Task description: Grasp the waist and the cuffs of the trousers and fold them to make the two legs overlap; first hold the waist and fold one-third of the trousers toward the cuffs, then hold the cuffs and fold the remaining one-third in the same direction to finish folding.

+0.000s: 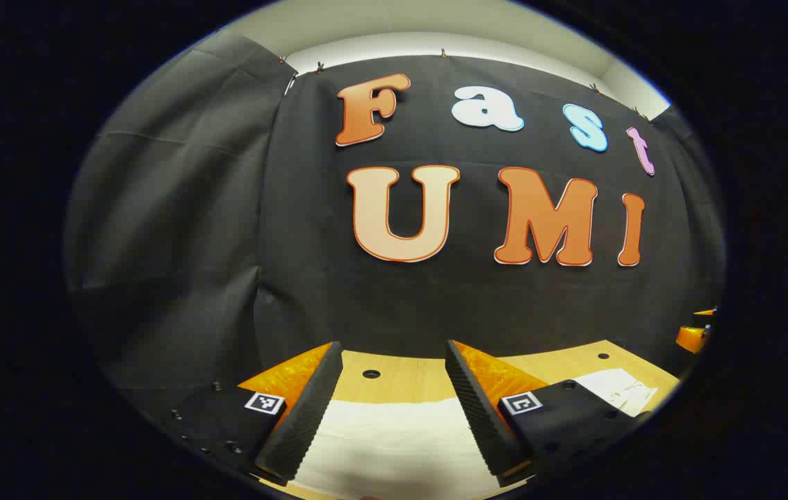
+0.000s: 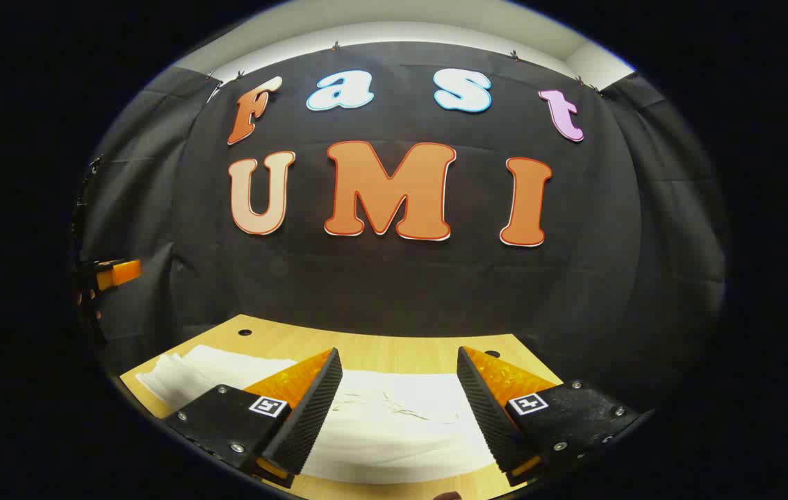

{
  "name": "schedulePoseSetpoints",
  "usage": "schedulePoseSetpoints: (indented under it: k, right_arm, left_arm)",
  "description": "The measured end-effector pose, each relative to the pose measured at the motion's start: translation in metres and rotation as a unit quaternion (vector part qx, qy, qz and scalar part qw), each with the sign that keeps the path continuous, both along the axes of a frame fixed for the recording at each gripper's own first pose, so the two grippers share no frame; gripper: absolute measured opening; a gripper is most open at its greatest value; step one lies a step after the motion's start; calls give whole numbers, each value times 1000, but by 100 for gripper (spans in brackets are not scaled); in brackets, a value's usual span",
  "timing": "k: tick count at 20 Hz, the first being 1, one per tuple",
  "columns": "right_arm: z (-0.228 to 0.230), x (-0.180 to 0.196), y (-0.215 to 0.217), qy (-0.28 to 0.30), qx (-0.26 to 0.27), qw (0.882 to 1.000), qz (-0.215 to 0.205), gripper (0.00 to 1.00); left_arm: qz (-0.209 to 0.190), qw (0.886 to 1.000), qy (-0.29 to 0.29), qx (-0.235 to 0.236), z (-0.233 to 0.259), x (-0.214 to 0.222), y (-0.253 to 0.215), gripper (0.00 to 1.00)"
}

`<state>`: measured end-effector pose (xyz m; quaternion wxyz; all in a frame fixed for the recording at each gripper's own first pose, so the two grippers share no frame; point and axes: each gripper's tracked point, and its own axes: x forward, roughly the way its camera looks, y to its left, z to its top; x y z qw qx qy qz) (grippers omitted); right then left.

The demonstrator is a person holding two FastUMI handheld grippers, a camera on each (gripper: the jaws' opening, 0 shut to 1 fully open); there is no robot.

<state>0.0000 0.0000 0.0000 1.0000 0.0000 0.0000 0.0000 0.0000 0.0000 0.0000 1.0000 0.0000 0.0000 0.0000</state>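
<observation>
My left gripper [image 1: 394,410] hangs over the table [image 1: 408,378], fingers spread, and the trousers [image 1: 401,444] lie on the table right under and between them. Off to its right, more of the trousers runs along the table. My right gripper [image 2: 399,410] is spread too, the trousers [image 2: 394,423] below and ahead of it, stretching away to its left. The table [image 2: 380,347] reaches on ahead to the booth wall [image 2: 394,285].
</observation>
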Motion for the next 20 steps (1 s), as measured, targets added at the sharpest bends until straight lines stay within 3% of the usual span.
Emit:
schedulePoseSetpoints:
  k: [4,17,20]
  right_arm:
    - [-3,0,3,10,30,999,-9,100]
    - [-14,-19,-22,25,37,998,-51,100]
    - [-18,-19,-39,29,48,995,-78,100]
  left_arm:
    - [-12,1000,5,0,-4,1,3,98]
    - [-22,1000,21,-2,-14,2,8,98]
    - [-21,1000,22,-6,-16,2,11,97]
